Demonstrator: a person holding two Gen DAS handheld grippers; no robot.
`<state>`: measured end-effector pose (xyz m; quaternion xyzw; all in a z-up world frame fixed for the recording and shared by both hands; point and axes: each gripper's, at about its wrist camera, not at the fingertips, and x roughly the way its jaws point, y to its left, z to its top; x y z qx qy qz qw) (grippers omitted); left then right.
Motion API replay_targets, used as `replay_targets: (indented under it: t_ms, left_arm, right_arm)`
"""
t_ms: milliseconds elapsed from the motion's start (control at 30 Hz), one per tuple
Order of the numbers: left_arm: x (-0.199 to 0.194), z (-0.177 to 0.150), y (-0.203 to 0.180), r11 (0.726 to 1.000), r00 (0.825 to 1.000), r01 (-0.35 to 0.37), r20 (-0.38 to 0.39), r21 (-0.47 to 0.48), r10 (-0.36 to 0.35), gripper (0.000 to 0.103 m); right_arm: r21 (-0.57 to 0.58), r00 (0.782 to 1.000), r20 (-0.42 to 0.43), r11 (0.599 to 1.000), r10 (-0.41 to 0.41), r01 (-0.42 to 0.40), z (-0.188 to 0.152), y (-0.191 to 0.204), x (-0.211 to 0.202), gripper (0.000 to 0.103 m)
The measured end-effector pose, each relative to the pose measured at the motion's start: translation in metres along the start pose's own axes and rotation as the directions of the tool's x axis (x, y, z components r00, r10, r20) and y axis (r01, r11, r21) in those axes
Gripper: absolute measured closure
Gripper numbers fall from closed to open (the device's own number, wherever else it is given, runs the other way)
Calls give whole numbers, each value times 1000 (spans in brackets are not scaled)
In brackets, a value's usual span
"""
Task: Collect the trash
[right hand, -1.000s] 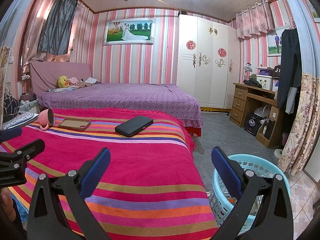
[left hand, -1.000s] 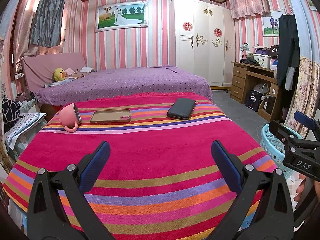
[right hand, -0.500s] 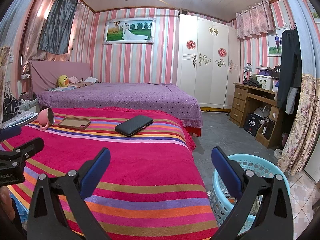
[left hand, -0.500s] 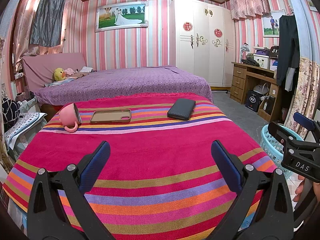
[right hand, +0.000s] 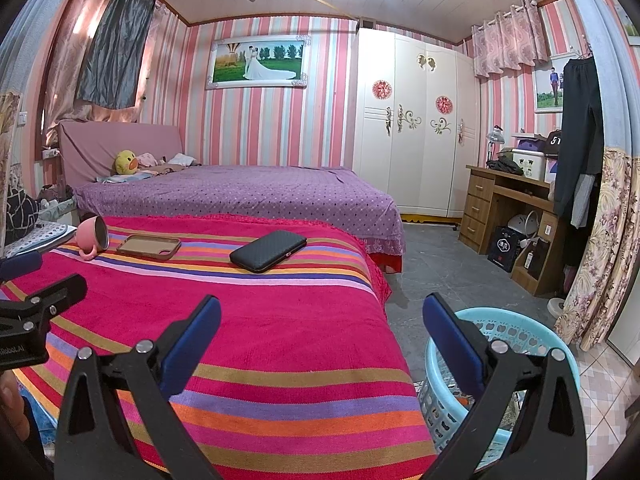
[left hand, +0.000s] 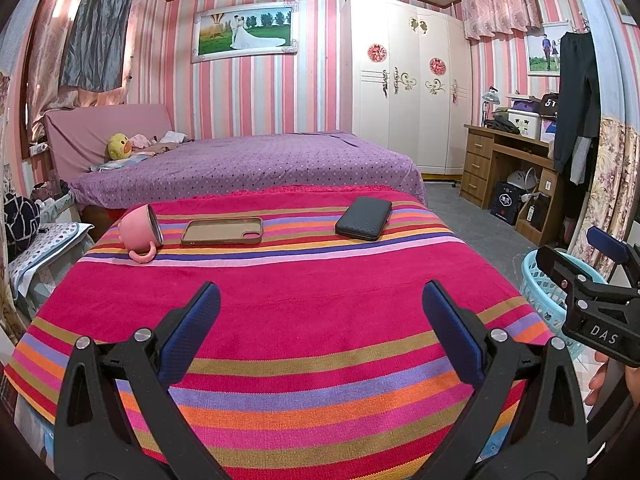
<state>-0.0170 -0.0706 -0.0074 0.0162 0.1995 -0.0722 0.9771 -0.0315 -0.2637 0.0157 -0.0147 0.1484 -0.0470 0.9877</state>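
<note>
Striped blanket (left hand: 304,320), taken as the landmark, is shown spread over a raised surface, with both grippers held above its near edge. The left gripper (left hand: 320,316) is seen with its blue-padded fingers (left hand: 192,332) spread wide apart and nothing between them; the right gripper (right hand: 320,320) is likewise held wide apart and empty, its left finger over the blanket's right edge and its right finger over the rim of a light-blue basket (right hand: 532,320). The basket stands on the floor just beside the blanket's near right corner; some contents are glimpsed through its lattice wall, but they cannot be identified. Three objects are laid in a row along the blanket's far end, well apart from both grippers: a pink mug (left hand: 138,232) tipped on its side at the far left, a brown phone case (left hand: 222,231) lying flat just right of the mug, and a black wallet-like case (left hand: 364,218) lying flat toward the far right. No contact is made between either gripper and any of these. Beyond the blanket's far edge, a bed with a purple dotted cover (left hand: 248,164) is seen. In the left wrist view, the right gripper appears past the blanket's right edge, in front of the basket.
</note>
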Motion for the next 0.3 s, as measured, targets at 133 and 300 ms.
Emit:
replay_targets:
  t_ms: [133, 300]
  left_arm:
    - [0, 2, 0, 1000, 1000, -3, 1, -1, 3, 6]
    - [0, 3, 0, 1000, 1000, 0, -9, -10, 0, 6]
  right_arm:
    - [0, 1000, 0, 1000, 0, 0, 0, 0, 0, 5]
    - [-1, 1000, 0, 1000, 0, 0, 0, 0, 0, 5]
